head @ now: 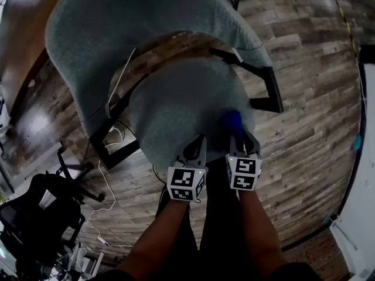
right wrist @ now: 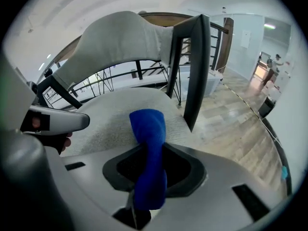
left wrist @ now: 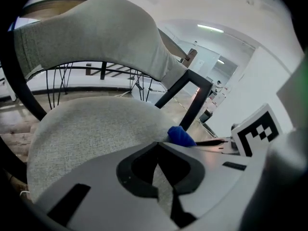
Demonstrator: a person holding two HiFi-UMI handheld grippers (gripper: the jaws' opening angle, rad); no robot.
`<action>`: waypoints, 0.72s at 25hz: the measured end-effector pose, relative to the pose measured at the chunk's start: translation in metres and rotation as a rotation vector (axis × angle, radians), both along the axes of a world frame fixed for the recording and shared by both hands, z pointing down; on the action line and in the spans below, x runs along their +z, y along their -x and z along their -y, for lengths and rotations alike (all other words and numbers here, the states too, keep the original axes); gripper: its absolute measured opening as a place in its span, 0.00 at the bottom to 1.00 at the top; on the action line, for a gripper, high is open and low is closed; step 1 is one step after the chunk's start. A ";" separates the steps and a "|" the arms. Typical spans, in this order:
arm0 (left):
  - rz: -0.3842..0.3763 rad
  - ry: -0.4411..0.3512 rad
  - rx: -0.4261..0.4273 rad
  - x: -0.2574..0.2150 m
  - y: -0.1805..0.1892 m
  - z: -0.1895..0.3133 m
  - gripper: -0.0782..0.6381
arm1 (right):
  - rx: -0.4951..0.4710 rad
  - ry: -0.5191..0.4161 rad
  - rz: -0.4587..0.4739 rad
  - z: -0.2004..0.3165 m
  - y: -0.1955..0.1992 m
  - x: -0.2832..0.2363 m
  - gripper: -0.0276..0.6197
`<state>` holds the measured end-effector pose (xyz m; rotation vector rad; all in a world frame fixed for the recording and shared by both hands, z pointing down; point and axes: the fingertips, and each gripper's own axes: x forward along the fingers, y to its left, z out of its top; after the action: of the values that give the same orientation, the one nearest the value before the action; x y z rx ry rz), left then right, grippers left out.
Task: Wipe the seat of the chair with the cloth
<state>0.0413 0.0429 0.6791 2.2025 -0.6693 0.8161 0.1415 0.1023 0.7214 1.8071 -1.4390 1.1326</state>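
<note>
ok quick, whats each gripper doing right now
Left gripper: shut, nothing between its jaws.
Right gripper: shut on the cloth.

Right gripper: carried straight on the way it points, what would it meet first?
Probably the grey chair seat, touched first by the blue cloth clamped in the right gripper. Depth is unclear, and the backrest stands beyond.

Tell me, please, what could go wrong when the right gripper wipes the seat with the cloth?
The cloth is bunched into a narrow roll in the right gripper, so its jaws might scrape the seat. The armrest stands close beside it, so a wide stroke could hit that.
</note>
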 end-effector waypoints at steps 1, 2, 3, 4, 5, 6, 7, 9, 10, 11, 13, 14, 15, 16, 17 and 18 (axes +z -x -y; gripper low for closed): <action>0.002 0.000 0.003 0.000 -0.001 0.000 0.11 | 0.011 -0.001 -0.001 -0.001 -0.005 -0.001 0.20; 0.003 -0.002 0.007 0.000 -0.003 -0.001 0.11 | 0.022 -0.005 -0.001 -0.002 -0.009 -0.001 0.20; 0.003 -0.003 0.012 0.001 -0.005 -0.001 0.11 | 0.033 -0.009 -0.003 -0.002 -0.014 -0.002 0.20; 0.002 -0.004 0.018 0.001 -0.007 -0.001 0.11 | 0.044 -0.011 -0.009 -0.002 -0.018 -0.002 0.20; 0.002 -0.004 0.023 0.002 -0.009 -0.001 0.11 | 0.056 -0.010 -0.014 -0.003 -0.022 -0.002 0.20; 0.001 -0.004 0.028 0.002 -0.010 -0.002 0.11 | 0.066 -0.010 -0.017 -0.003 -0.026 -0.002 0.20; 0.001 -0.003 0.033 0.001 -0.012 -0.003 0.11 | 0.075 -0.009 -0.019 -0.004 -0.029 -0.001 0.20; 0.000 -0.002 0.043 0.000 -0.016 -0.005 0.11 | 0.086 -0.004 -0.021 -0.006 -0.034 -0.001 0.20; -0.001 -0.002 0.046 -0.001 -0.018 -0.006 0.11 | 0.088 0.000 -0.022 -0.007 -0.036 -0.001 0.20; -0.002 -0.004 0.049 -0.001 -0.019 -0.006 0.11 | 0.089 0.003 -0.023 -0.008 -0.038 -0.001 0.20; -0.003 -0.007 0.048 -0.002 -0.021 -0.005 0.11 | 0.090 0.006 -0.026 -0.009 -0.043 0.000 0.20; -0.003 -0.008 0.047 -0.002 -0.022 -0.004 0.11 | 0.092 0.007 -0.029 -0.009 -0.046 0.001 0.20; -0.003 -0.009 0.046 -0.001 -0.023 -0.004 0.11 | 0.093 0.008 -0.031 -0.009 -0.049 0.001 0.20; -0.002 -0.010 0.045 -0.001 -0.024 -0.003 0.11 | 0.093 0.011 -0.031 -0.010 -0.051 0.002 0.20; -0.001 -0.011 0.044 -0.001 -0.024 -0.003 0.11 | 0.090 0.014 -0.031 -0.010 -0.052 0.002 0.20; 0.000 -0.013 0.042 -0.002 -0.025 -0.003 0.11 | 0.084 0.016 -0.032 -0.010 -0.052 0.002 0.20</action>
<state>0.0661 0.0458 0.6772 2.2347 -0.6316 0.8354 0.1934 0.1120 0.7232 1.8812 -1.3432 1.1478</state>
